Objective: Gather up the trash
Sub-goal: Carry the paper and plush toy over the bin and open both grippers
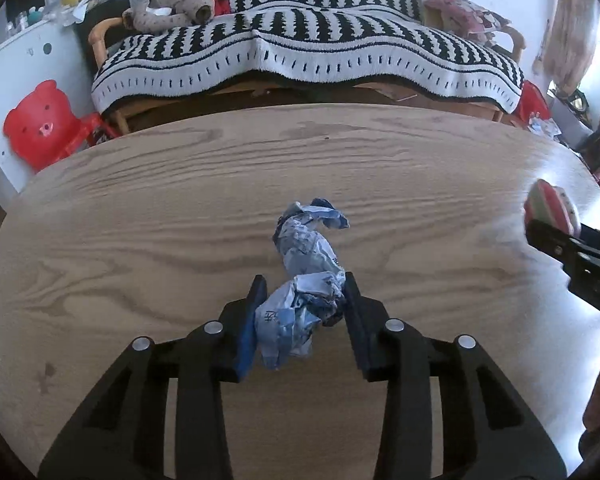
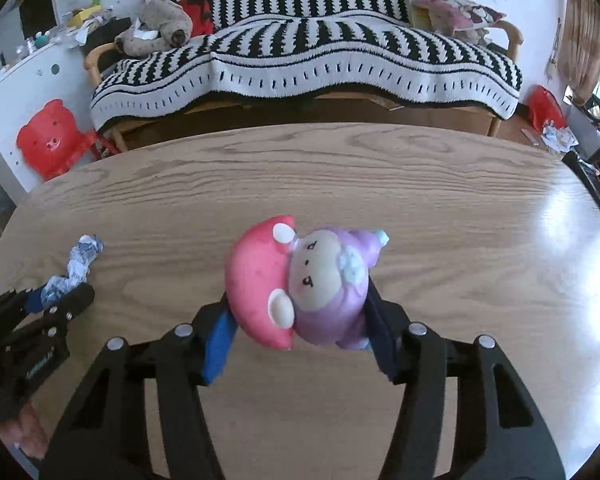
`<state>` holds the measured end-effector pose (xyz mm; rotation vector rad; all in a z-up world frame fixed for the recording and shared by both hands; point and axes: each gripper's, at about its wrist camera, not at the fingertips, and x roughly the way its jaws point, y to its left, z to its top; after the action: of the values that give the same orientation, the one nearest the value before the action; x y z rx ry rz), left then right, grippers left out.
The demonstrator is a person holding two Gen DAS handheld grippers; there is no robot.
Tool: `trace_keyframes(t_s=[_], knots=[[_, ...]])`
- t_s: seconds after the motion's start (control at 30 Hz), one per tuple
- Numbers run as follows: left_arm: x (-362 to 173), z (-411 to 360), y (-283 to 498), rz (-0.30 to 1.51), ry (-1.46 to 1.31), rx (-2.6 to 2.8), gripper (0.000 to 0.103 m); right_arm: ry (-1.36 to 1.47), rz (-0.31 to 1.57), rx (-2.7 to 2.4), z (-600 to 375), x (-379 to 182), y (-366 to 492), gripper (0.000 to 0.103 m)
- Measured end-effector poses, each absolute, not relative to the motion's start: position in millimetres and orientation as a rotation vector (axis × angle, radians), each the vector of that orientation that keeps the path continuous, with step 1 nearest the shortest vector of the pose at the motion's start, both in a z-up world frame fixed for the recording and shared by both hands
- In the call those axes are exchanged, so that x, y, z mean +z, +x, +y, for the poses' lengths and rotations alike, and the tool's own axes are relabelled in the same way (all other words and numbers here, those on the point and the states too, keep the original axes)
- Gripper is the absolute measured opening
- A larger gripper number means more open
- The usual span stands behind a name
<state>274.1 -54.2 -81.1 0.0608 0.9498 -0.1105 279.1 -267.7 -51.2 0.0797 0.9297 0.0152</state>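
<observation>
Left gripper [image 1: 304, 296]: jaws closed in on the near end of the wrapper [image 1: 306, 276], a crumpled blue-and-white twist; both pads are seen touching it, so it is judged gripped, the far end trailing forward over the table [image 1: 140, 200]. Whether the wrapper is lifted or resting on the wood cannot be told. The grip at one end is judged deliberate, since the bulk there fills the gap between the pads. Right gripper [image 2: 300, 312]: jaws part-open and clamped across the toy [image 2: 300, 280], a soft pink-and-purple figure held sideways, face up; it is squeezed at its middle, presumably for a secure carry. The grippers are side by side over the table, near each other. No bin is visible in either view. Behind the table a striped sofa [image 1: 300, 52] is seen
</observation>
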Motion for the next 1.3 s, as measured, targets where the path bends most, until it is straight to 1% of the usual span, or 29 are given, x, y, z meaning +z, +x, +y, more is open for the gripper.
trace_keyframes(t_s=[0.17,0.27,0.53,0.67,0.83,1.03,1.3], knots=[[-43.8,-46.3,228.0,0.928,0.074,-0.12,0.038,0.099,0.921,0.05,-275.1,-13.1,218.9,0.057],[-18.7,-37.7,179.1,0.883,0.101,-0.124,0.038,0.071,0.894,0.074,-275.2,9.2,169.2,0.058],[-3.4,-15.9,47.4,0.863,0.09,-0.169,0.038,0.14,0.856,0.117,-293.5,28.7,23.1,0.059],[-9.6,-18.7,-16.1,0.838,0.1,-0.196,0.038,0.15,0.85,0.151,-289.0,20.2,-36.9,0.059],[-31.5,-24.0,-66.1,0.87,0.129,-0.242,0.038,0.138,0.888,0.197,-270.0,-4.7,-97.3,0.059],[-59.1,-23.2,-106.1,0.932,0.131,-0.269,0.038,0.134,0.945,0.26,-246.8,-32.9,-160.5,0.059],[-90.8,-31.2,-139.0,1.033,0.143,-0.352,0.038,0.154,1.061,0.289,-230.7,-68.9,-199.5,0.06]])
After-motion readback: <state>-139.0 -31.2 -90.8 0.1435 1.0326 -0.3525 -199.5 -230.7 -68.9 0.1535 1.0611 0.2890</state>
